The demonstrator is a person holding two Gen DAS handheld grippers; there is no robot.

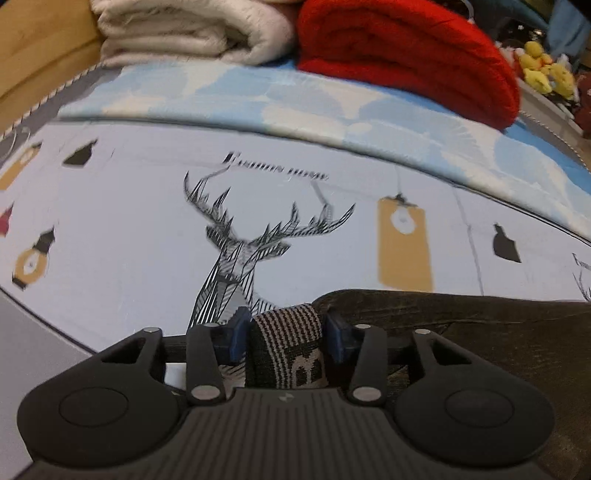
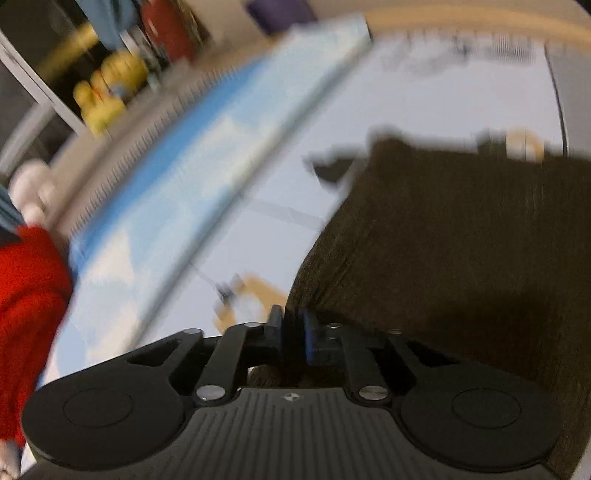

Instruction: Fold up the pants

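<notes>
The dark brown pants (image 1: 480, 332) lie on a pale bed sheet printed with a deer (image 1: 236, 251). My left gripper (image 1: 283, 328) is shut on the pants' striped black-and-white waistband (image 1: 286, 332), held just above the sheet. In the right wrist view the pants (image 2: 461, 240) spread to the right, blurred. My right gripper (image 2: 293, 332) is shut on a dark edge of the pants at their near left corner.
A folded white blanket (image 1: 184, 29) and a folded red blanket (image 1: 406, 51) lie at the far side of the bed. A blue patterned cover (image 1: 332, 107) runs beneath them. Yellow plush toys (image 1: 543, 66) sit on a shelf beyond. The red blanket (image 2: 26, 314) also shows at the right wrist view's left edge.
</notes>
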